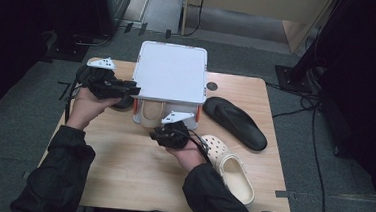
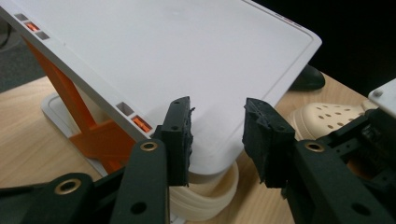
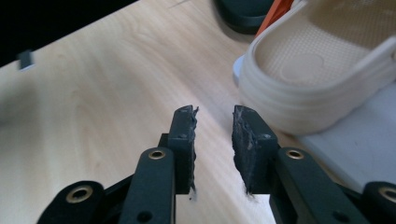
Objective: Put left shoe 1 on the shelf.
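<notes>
The high view shows the right gripper (image 1: 160,130) in a hand, just in front of a white shoe rack (image 1: 170,74). Its jaws are apart with nothing between them. In the right gripper view the two black jaws stand over the bare wooden table (image 3: 93,107), and the heel of a cream clog (image 3: 308,70) is just beside them, sitting on the low white shelf of the rack. This clog lies under the rack's white top (image 2: 187,60), held up by an orange leg (image 2: 79,121).

The left gripper (image 1: 129,88) is at the left edge of the rack. Its jaws are apart too, and in the left gripper view they stand on each side of a corner of the white top, not pinching it.

A second cream clog (image 1: 229,166) lies on the table by the right hand. A black sandal (image 1: 235,122) lies farther back, to the right of the rack.
</notes>
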